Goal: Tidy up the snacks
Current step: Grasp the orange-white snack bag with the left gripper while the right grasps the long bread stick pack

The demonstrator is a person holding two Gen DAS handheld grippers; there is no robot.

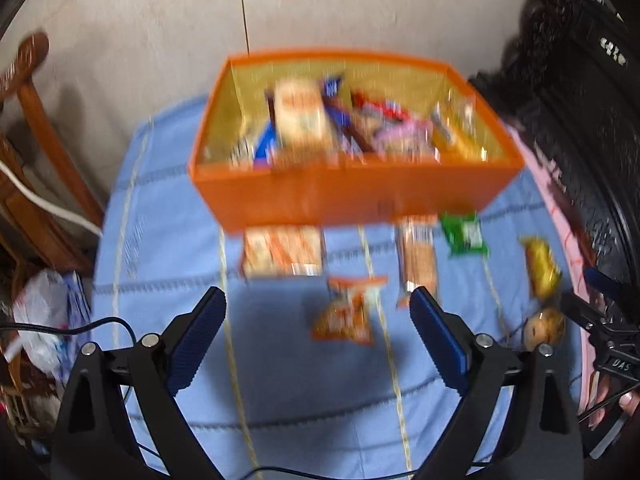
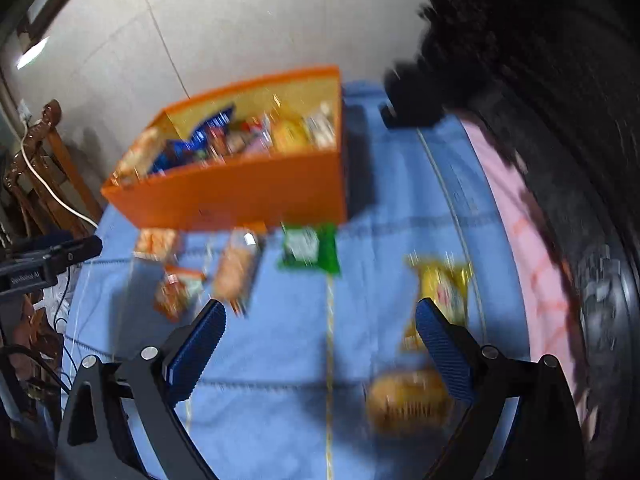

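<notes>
An orange box (image 1: pixel 344 196) (image 2: pixel 240 196) filled with several snack packs stands at the far side of a blue cloth (image 1: pixel 168 240) (image 2: pixel 380 240). Loose snacks lie in front of it: an orange cracker pack (image 1: pixel 282 256) (image 2: pixel 156 242), a small orange bag (image 1: pixel 348 314) (image 2: pixel 176 288), a long biscuit pack (image 1: pixel 418 258) (image 2: pixel 236 270), a green pack (image 1: pixel 464 234) (image 2: pixel 310 248), a yellow pack (image 1: pixel 540 266) (image 2: pixel 442 288) and a round bun (image 1: pixel 544 328) (image 2: pixel 408 398). My left gripper (image 1: pixel 318 300) hovers open above the small orange bag. My right gripper (image 2: pixel 320 312) is open, with the bun near its right finger.
A wooden chair (image 1: pixel 36 92) (image 2: pixel 52 148) with a white cable stands at the left. A black object (image 1: pixel 580 80) (image 2: pixel 540 80) rises along the right, beside a pink cloth edge (image 2: pixel 516 220). A white plastic bag (image 1: pixel 40 312) lies at lower left. Both views are blurred.
</notes>
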